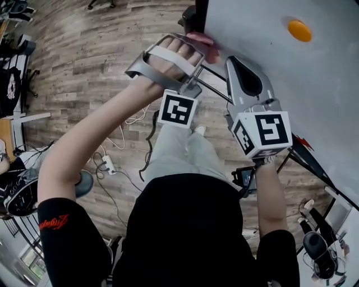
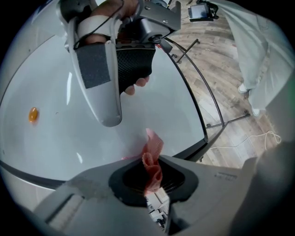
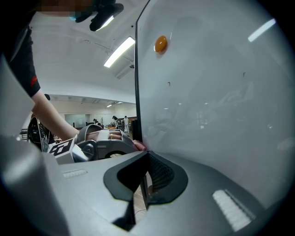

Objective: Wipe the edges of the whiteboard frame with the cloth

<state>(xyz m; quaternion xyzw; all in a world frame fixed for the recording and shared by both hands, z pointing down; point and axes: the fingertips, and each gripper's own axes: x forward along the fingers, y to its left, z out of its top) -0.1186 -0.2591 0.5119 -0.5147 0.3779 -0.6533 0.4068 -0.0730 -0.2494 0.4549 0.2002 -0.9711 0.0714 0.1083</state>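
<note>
The whiteboard (image 1: 280,78) fills the upper right of the head view, with its dark frame edge (image 1: 200,17) on the left side. My left gripper (image 1: 199,48) is shut on a pink cloth (image 1: 206,44) and holds it against that edge. In the left gripper view the cloth (image 2: 153,161) stands up rolled between the jaws, touching the board near the frame (image 2: 193,108). My right gripper (image 1: 234,63) lies against the board just right of the left one. In the right gripper view its jaws (image 3: 146,159) close around the frame edge (image 3: 136,69).
An orange magnet (image 1: 299,30) sticks to the board face. The board's black stand bars (image 1: 216,89) run below the grippers. Cables and a power strip (image 1: 108,163) lie on the wooden floor, with a chair (image 1: 22,193) at the left.
</note>
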